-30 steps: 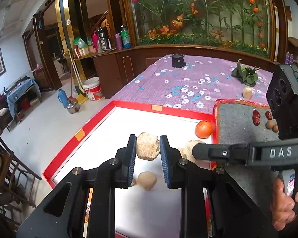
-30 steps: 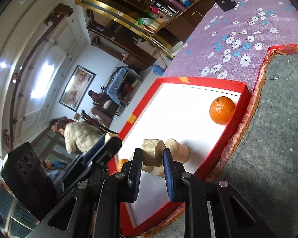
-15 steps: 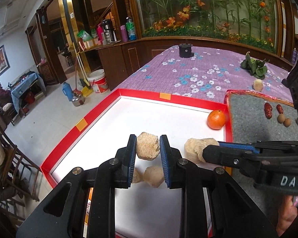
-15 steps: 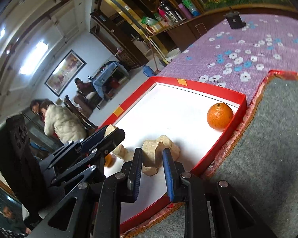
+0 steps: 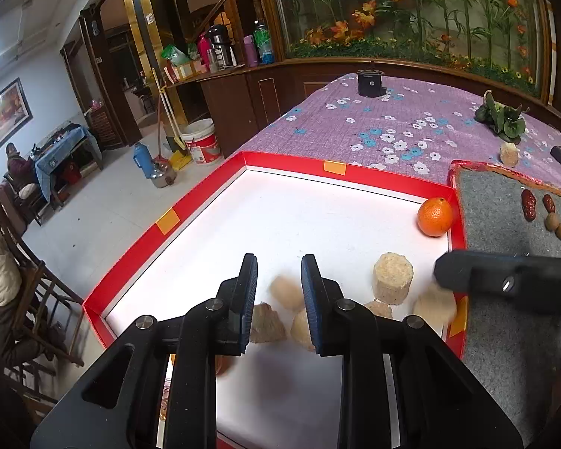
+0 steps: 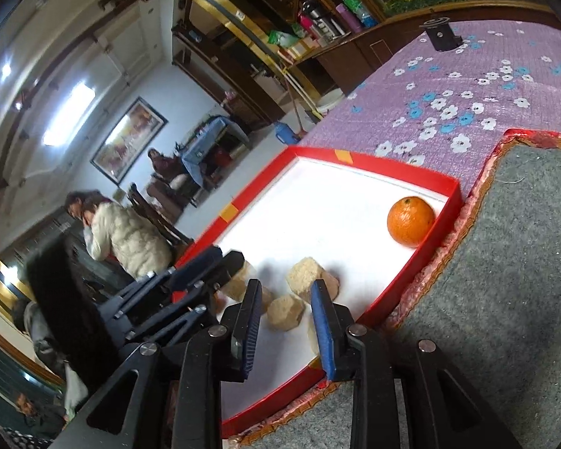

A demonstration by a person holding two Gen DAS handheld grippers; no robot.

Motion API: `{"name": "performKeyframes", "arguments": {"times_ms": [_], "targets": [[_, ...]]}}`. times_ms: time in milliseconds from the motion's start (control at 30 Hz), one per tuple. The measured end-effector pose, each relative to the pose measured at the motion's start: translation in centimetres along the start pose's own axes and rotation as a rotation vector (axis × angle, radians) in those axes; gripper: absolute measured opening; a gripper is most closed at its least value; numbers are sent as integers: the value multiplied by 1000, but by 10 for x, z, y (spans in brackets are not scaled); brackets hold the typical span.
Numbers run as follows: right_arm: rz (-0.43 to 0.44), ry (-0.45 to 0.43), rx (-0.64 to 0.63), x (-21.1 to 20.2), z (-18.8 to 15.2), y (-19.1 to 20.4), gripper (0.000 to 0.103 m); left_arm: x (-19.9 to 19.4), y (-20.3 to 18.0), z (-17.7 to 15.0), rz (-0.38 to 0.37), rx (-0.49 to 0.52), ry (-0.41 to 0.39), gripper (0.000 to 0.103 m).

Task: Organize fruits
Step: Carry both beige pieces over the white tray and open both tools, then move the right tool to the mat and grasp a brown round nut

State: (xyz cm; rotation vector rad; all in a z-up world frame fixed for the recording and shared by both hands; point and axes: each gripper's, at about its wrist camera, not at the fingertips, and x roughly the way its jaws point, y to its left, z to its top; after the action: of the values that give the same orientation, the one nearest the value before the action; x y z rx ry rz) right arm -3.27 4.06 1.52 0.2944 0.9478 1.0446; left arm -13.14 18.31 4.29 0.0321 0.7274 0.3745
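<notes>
While the red tray [image 5: 205,194] is holding an orange [image 5: 434,216] at its right wall and tan chunks [image 5: 392,283] low in the frame, the left gripper [image 5: 279,292] is hanging apart above a blurred chunk [image 5: 286,292], gripping nothing. The right gripper [image 6: 286,316], tilted downward, has just been opening; a chunk [image 6: 286,311] is lying loose between its jaws.

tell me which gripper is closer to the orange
Right. The right gripper is by the tray wall beside the orange; the left gripper is farther toward the tray's middle.
</notes>
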Motion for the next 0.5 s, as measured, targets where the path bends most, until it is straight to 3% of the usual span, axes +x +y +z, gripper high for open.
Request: {"name": "performKeyframes", "arguments": {"times_ms": [133, 200, 267, 300, 500], "targets": [[-18, -26, 26, -5, 2, -8, 28, 1, -1, 0, 6, 5, 5, 24], [-28, -27, 45, -6, 4, -13, 28, 1, -1, 0, 11, 6, 8, 33], [-41, -27, 62, -6, 4, -16, 28, 0, -2, 0, 25, 6, 0, 55], [-41, -24, 71, -6, 4, -18, 28, -1, -3, 0, 34, 6, -12, 58], [-43, -36, 73, -11, 5, -19, 28, -2, -6, 0, 42, 13, -18, 59]]}}
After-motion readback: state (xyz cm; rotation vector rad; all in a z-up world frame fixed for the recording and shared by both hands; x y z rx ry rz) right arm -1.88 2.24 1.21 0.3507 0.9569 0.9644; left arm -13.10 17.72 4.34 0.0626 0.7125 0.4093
